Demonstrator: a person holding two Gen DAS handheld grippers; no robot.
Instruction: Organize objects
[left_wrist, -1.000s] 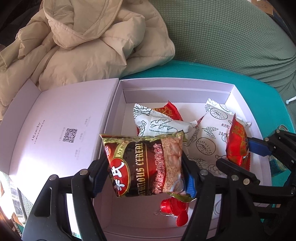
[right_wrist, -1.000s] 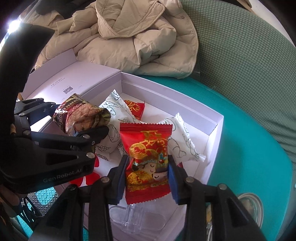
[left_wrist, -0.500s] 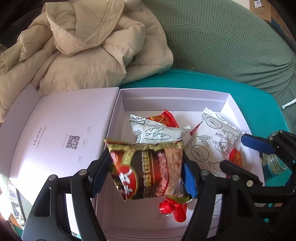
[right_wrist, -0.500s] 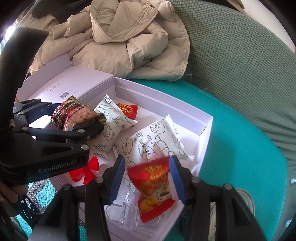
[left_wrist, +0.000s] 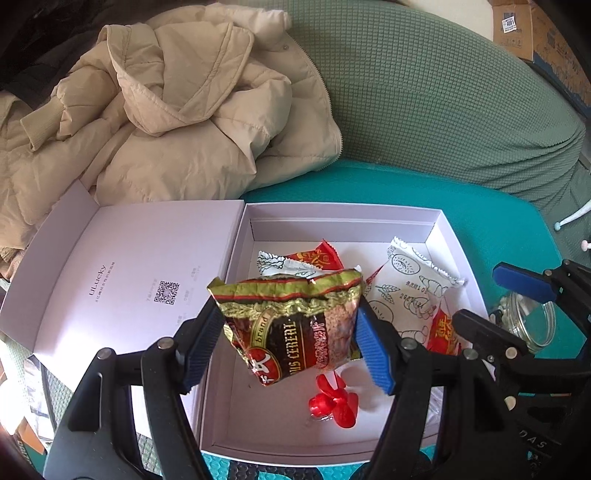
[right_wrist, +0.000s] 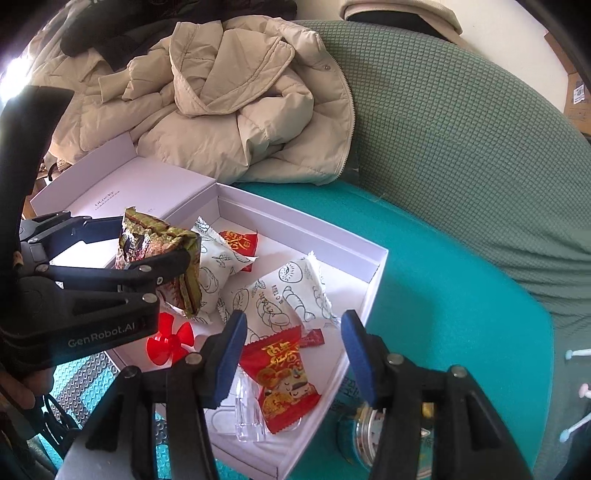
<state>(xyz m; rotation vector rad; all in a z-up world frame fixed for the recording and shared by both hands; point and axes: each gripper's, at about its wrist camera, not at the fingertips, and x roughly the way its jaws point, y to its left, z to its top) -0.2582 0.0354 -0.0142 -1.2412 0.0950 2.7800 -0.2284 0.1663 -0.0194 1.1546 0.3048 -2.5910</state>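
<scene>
Nearest to me, my left hand-held gripper (left_wrist: 288, 343) has its blue pads pressed on both sides of a cereal packet (left_wrist: 295, 325), holding it above the open box (left_wrist: 343, 214). The packet is dark brown and red with a crumpled olive-gold top seam and pale lettering; it hangs tilted, its lower corner pointing down at the box floor.

My right hand-held gripper (right_wrist: 293, 354) stands with its jaws opening and its pads clear of everything. Below the gap between them a red sweet packet (right_wrist: 280, 384) with a gold cartoon figure lies loose in the near corner of the box, partly over a clear plastic piece (right_wrist: 247, 413).

A red plastic propeller (left_wrist: 334, 402) lies on the white box floor just under the cereal packet. Beyond it are two white packets with line drawings of bread (right_wrist: 280, 295) and another red packet (right_wrist: 238, 242) tucked behind the left one.

The left view shows the box's lid (left_wrist: 140, 273) folded flat to the left, with a printed square code. The right view shows a jar with a metal rim (right_wrist: 364, 430) just outside the box, on the teal cushion (right_wrist: 443, 295).

Farthest back, a beige padded coat (left_wrist: 177, 122) lies heaped against the green sofa back (left_wrist: 424, 92).
</scene>
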